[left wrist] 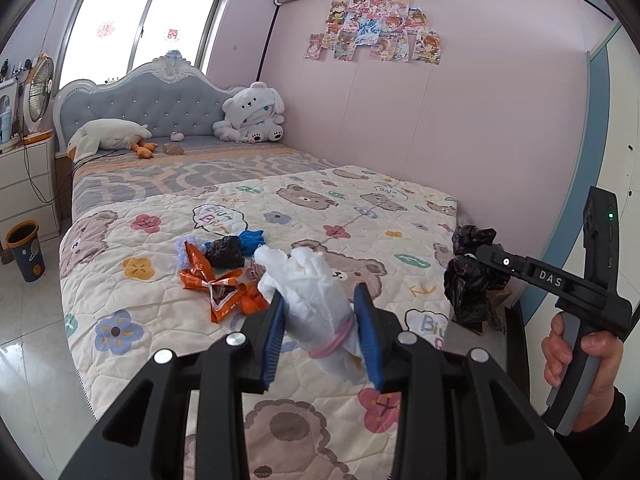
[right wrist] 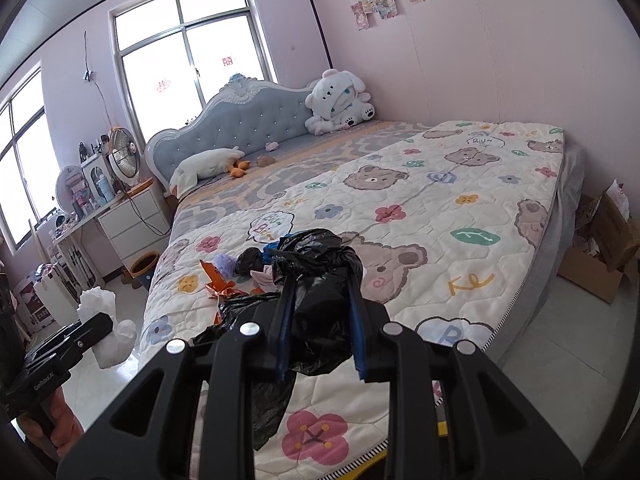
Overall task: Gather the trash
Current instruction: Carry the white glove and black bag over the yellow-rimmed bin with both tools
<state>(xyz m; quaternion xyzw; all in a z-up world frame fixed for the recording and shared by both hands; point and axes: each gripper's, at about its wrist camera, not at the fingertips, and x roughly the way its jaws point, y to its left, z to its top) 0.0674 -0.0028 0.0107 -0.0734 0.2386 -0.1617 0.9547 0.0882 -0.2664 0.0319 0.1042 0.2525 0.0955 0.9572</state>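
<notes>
My left gripper (left wrist: 320, 300) is shut on a crumpled white wad with a pink band (left wrist: 312, 300), held above the bed's foot; it also shows in the right wrist view (right wrist: 108, 328). My right gripper (right wrist: 320, 280) is shut on a black plastic bag (right wrist: 320, 312), which hangs below the fingers; it also shows in the left wrist view (left wrist: 472, 280). On the quilt lie an orange wrapper (left wrist: 212, 280), a small black bag (left wrist: 226, 252), a blue scrap (left wrist: 252, 238) and a purple fluffy piece (right wrist: 224, 262).
The bed (left wrist: 360, 208) with a bear quilt fills the middle. Plush toys (left wrist: 252, 114) sit by the headboard. A dark bin (left wrist: 26, 250) stands on the floor by the white nightstand (left wrist: 24, 192). Cardboard boxes (right wrist: 600, 252) stand right of the bed.
</notes>
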